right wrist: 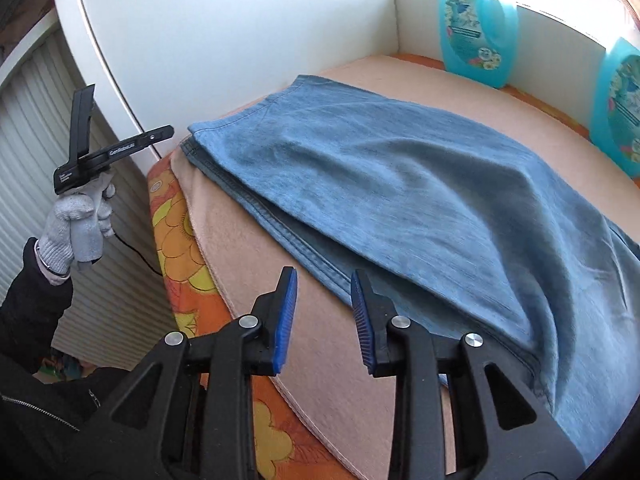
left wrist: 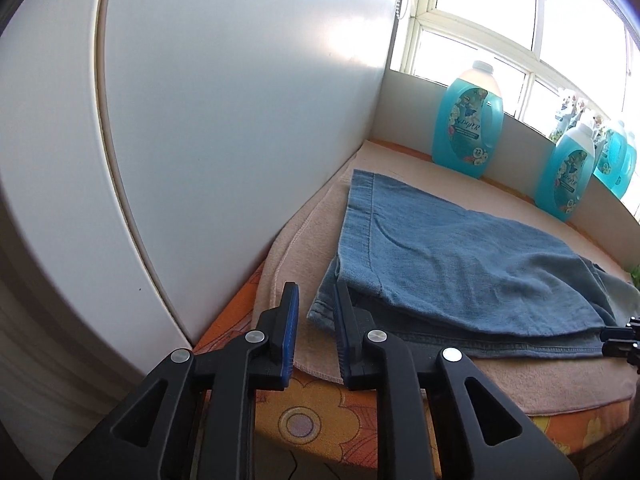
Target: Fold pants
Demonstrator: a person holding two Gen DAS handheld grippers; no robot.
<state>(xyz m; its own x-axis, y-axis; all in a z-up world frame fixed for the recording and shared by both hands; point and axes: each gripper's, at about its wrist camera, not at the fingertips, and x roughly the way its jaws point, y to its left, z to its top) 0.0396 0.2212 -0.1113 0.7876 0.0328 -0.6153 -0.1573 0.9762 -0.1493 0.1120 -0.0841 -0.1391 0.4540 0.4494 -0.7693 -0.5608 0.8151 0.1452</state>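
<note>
The left tongs (left wrist: 316, 308) are hanging released at the near corner of the bench (left wrist: 308, 424), their blue pads (left wrist: 289, 332) standing apart with nothing between them. The right pad is sitting just beside the corner of the pants (left wrist: 452, 260), whether touching it or not I cannot tell. In the right wrist view the right tongs (right wrist: 324, 304) are also standing released and empty, poised over the pink blanket (right wrist: 320, 360) at the near edge of the pants (right wrist: 400, 184). To their left, a gloved hand (right wrist: 78, 220) in a black sleeve (right wrist: 28, 304) is holding the other tool (right wrist: 100, 148) up off the bench edge.

The pants are lying folded in layers on the pink blanket, which is covering an orange flowered sheet (right wrist: 176, 240). A white cupboard wall (left wrist: 240, 100) is rising along the left side. Farther back, at least 3 blue bottles (left wrist: 468, 120) are standing in a row against a low white ledge, with a bright window (left wrist: 500, 12) shining behind them.
</note>
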